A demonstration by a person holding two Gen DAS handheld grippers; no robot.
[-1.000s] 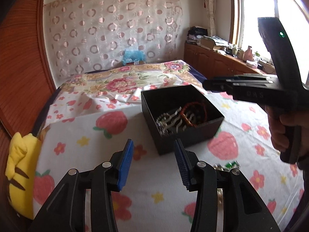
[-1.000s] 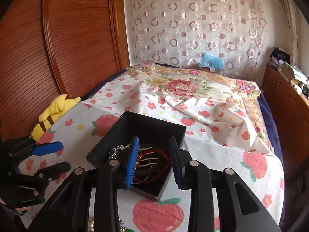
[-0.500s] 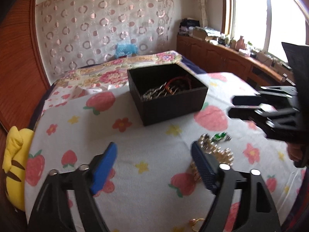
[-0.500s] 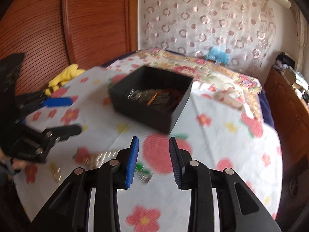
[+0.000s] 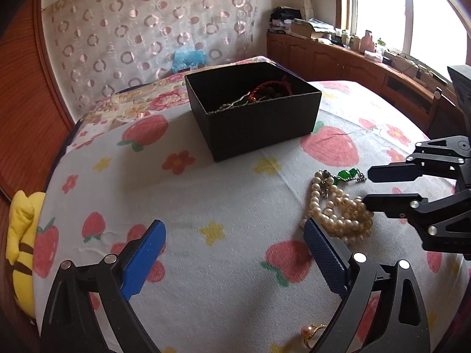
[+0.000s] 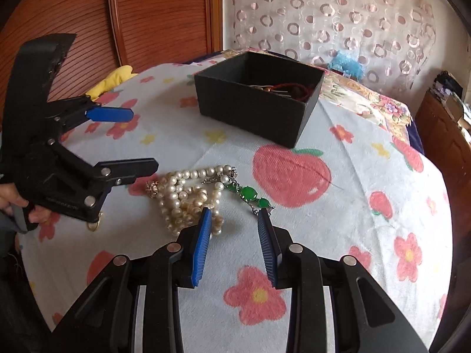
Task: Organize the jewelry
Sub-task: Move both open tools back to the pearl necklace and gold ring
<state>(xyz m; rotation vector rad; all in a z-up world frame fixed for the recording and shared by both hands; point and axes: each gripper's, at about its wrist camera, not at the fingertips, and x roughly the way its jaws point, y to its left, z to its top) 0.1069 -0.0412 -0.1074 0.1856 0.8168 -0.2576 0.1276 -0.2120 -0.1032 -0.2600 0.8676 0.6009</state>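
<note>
A black open box (image 5: 259, 117) (image 6: 250, 108) holds a red cord bracelet (image 5: 270, 86) and silver pieces. A heap of pearl strands (image 5: 341, 209) (image 6: 182, 197) lies on the strawberry-print cloth, with a green-stone chain (image 5: 347, 175) (image 6: 250, 194) beside it. A small gold ring with a pearl (image 5: 312, 331) lies near my left fingers. My left gripper (image 5: 235, 253) (image 6: 144, 142) is wide open and empty, just left of the pearls. My right gripper (image 6: 235, 226) (image 5: 368, 186) is open low over the pearls and the green chain, one finger touching the pearls.
A yellow plush toy (image 5: 20, 241) (image 6: 112, 79) lies at the cloth's left edge. A flowered quilt (image 5: 141, 100) lies behind the box. A wooden cabinet with clutter (image 5: 353, 56) runs under the window at right. A wooden wardrobe (image 6: 132, 23) stands at left.
Both grippers have pulled back from the box and come down toward the cloth. My left gripper has opened wide. My right gripper has opened wider and now hangs over the pearls.
</note>
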